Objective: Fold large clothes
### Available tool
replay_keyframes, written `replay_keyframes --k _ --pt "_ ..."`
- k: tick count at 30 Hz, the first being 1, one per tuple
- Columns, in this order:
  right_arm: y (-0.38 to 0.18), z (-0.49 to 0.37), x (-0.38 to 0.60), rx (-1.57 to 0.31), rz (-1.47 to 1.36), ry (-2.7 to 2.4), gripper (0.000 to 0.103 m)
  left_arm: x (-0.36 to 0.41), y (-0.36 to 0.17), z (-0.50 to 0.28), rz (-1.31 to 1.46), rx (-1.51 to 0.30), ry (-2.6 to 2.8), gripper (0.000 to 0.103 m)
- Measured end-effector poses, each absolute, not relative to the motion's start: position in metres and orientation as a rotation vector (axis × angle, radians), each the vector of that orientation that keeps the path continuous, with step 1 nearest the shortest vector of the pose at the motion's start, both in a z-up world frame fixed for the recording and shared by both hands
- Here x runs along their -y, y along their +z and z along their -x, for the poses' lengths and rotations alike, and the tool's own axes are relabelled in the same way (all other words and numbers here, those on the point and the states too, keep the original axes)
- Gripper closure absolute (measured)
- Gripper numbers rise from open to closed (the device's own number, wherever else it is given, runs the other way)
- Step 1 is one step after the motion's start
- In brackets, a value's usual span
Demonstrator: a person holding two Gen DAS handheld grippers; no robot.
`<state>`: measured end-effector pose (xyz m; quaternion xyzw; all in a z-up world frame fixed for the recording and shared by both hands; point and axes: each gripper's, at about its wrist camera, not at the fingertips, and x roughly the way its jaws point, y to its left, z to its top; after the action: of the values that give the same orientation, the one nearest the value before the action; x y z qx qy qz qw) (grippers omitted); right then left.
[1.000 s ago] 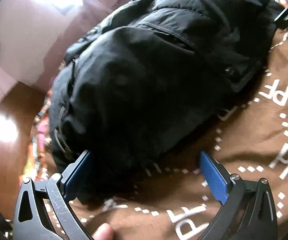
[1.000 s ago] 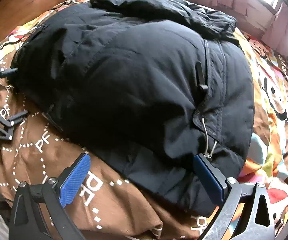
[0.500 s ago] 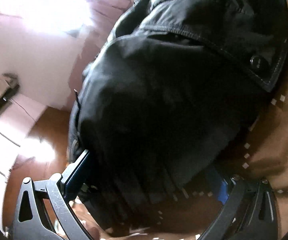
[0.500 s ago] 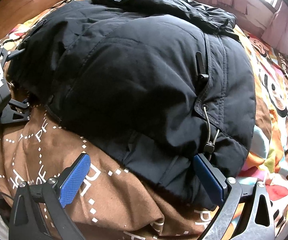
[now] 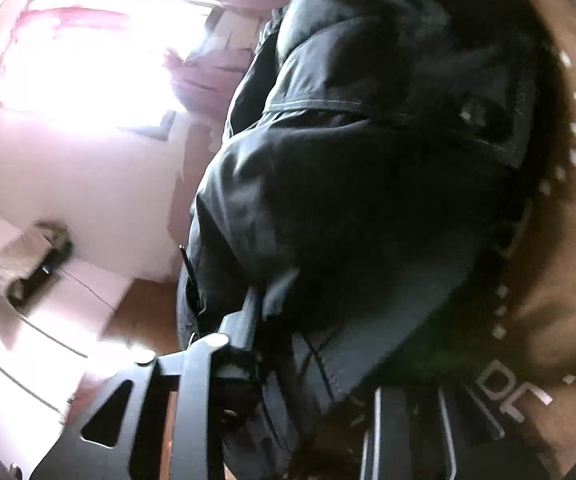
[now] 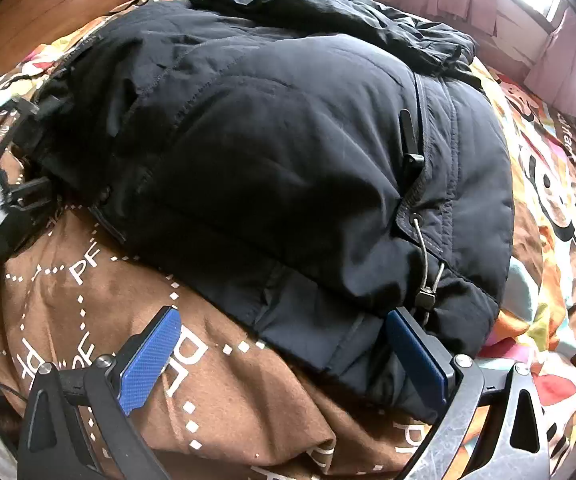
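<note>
Fingers of the left gripper (image 5: pixel 288 340) are closing on the black padded jacket's (image 6: pixel 288 160) left edge (to fold it); right gripper (image 6: pixel 283 360) gapes empty at its near hem.

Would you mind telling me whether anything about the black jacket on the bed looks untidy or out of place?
The black padded jacket lies in a puffy, uneven heap on the brown printed bedcover, not flat. Its elastic drawcord with toggle dangles loose at the hem, beside the right gripper, whose jaws stand open.

Black jacket (image 6: pixel 288 152) on brown blanket (image 6: pixel 87 280) w/ right tongs (image 6: pixel 283 360) wide.
</note>
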<state>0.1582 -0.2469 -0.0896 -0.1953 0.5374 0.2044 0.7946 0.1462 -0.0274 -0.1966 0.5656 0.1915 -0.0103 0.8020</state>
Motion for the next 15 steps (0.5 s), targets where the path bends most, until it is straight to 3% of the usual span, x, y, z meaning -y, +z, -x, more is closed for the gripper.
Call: replay_keyframes --k 5,15 --pt "-0.086 -0.158 0.247 -1.137 0.426 0.452 0.000 0.025 -0.155 -0.164 -1.080 -0.460 -0.099 0.092" --pt "-0.088 -0.148 0.237 -1.125 0.481 0.495 0.000 0.026 -0.052 -0.204 -0.667 -0.580 -0.186 0.094"
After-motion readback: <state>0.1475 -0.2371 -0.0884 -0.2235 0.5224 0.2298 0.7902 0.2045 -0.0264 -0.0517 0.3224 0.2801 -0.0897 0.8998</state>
